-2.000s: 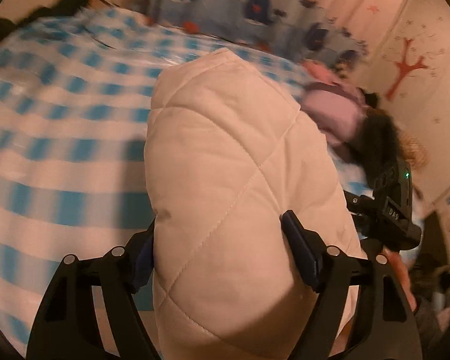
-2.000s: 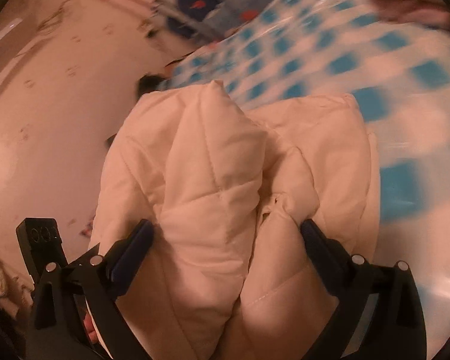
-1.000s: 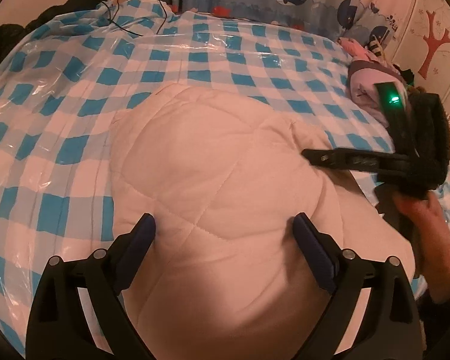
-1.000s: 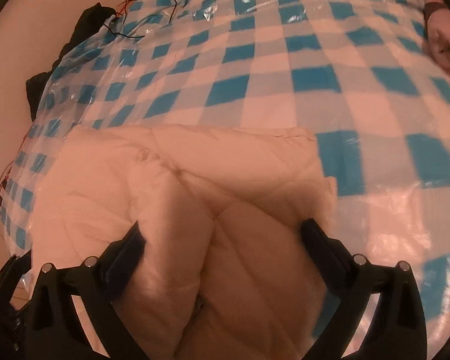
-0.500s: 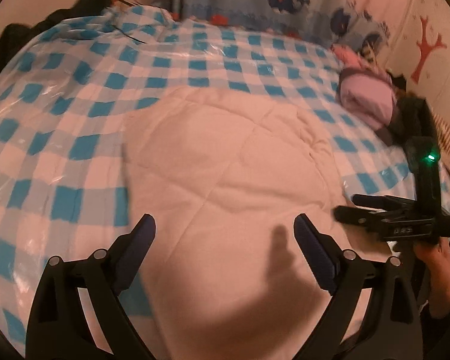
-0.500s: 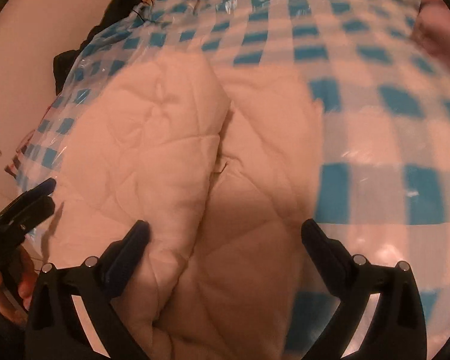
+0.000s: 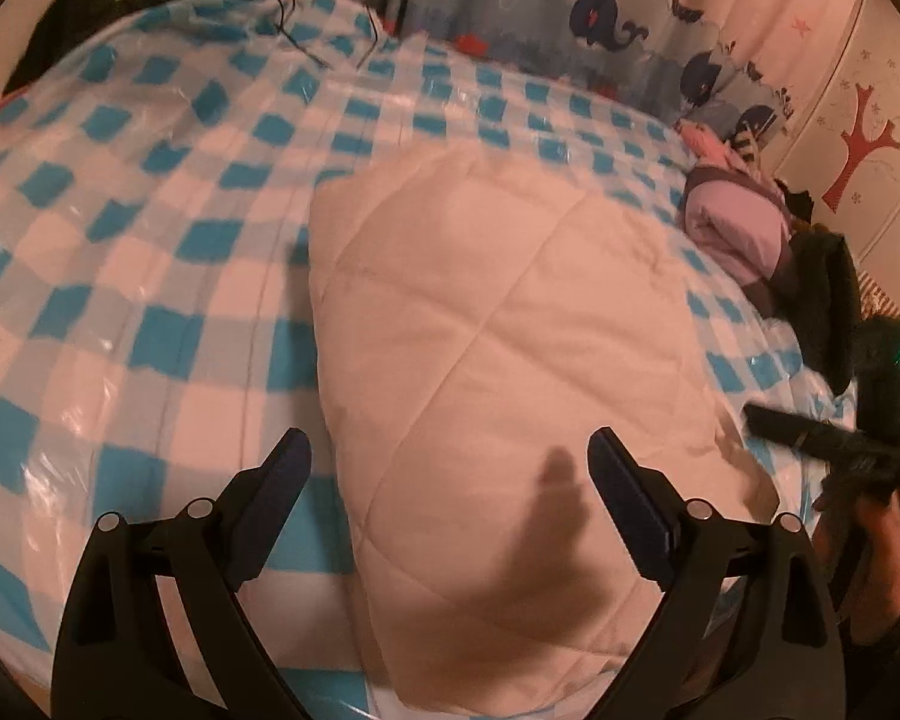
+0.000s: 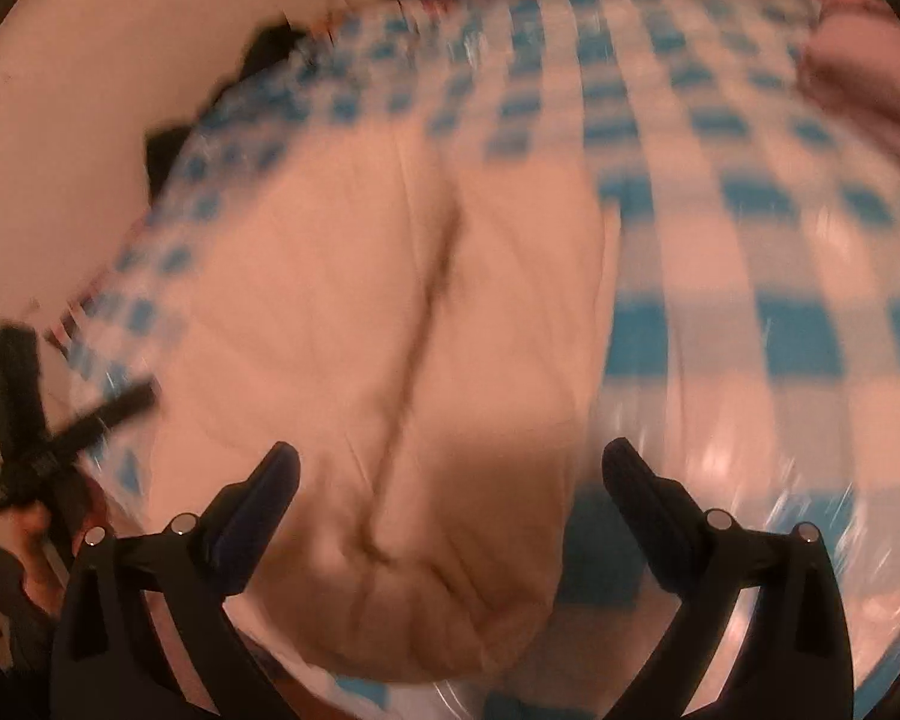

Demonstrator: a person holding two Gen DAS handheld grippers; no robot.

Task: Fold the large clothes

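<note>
Your left gripper (image 7: 444, 468) has its fingers spread wide with nothing between them; in the left wrist view they hover above the near end of the quilted cream garment (image 7: 498, 324). It lies as a puffy folded block in the middle of the blue-checked bed cover (image 7: 120, 228), one long straight edge facing the open checks on the left of this view. It looks light, soft and springy, so expect it to balloon back when released. The shell looks smooth and may slide on the glossy plastic film over the cover. Pinch a thick bite at a corner or along a stitched seam, not the bulging middle. There is plenty of bare cover to the left and beyond it. On the right of this view a lilac bundle (image 7: 732, 228) and dark items sit near the bed's edge, and your right gripper (image 7: 810, 435) hangs just past the garment's corner there.

The right wrist view is smeared by motion. Your right gripper's (image 8: 450, 480) fingers are likewise spread and empty, above the near end of the garment (image 8: 390, 312), where a dark crease (image 8: 426, 312) runs lengthwise between two padded layers. Open checks lie to the right; the bed's edge and wall are close on the left, so work toward the middle.
</note>
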